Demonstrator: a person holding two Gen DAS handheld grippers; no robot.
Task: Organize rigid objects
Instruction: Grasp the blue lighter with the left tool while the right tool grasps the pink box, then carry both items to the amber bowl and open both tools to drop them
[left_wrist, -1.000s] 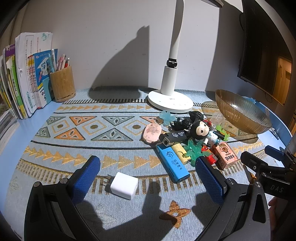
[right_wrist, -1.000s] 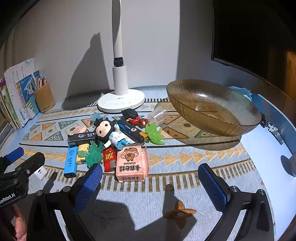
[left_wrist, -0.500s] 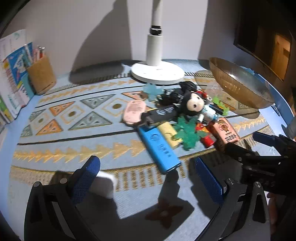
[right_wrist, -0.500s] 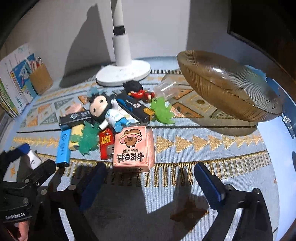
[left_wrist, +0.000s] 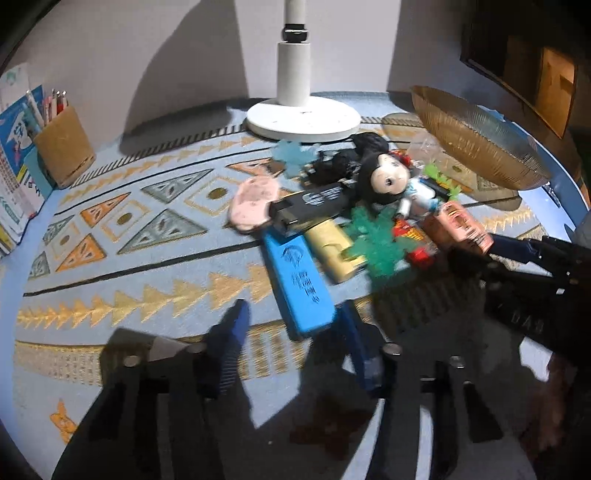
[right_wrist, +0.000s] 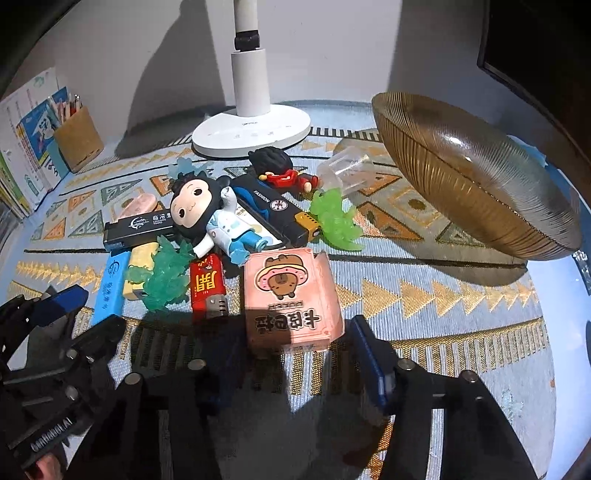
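Observation:
A pile of small objects lies on the patterned mat. In the left wrist view my left gripper (left_wrist: 291, 339) is open with its fingers either side of the near end of a blue bar (left_wrist: 297, 280). Beside it lie a yellow block (left_wrist: 334, 251), a black bar (left_wrist: 314, 205), a pink case (left_wrist: 251, 205) and a doll (left_wrist: 388, 181). In the right wrist view my right gripper (right_wrist: 295, 354) is open around the near edge of a pink card box (right_wrist: 291, 299). A red lighter (right_wrist: 207, 286), green plastic leaves (right_wrist: 166, 277) and the doll (right_wrist: 199, 210) lie just left.
An amber glass bowl (right_wrist: 476, 181) stands at the right, empty. A white lamp base (right_wrist: 251, 127) stands behind the pile. A pen holder (left_wrist: 64, 146) and books stand at the far left. A clear cup (right_wrist: 349, 173) lies on its side by the bowl.
Both grippers moved forward toward the pile and narrowed. The left now straddles the blue bar; the white charger has dropped out of its view. The right now straddles the pink box.

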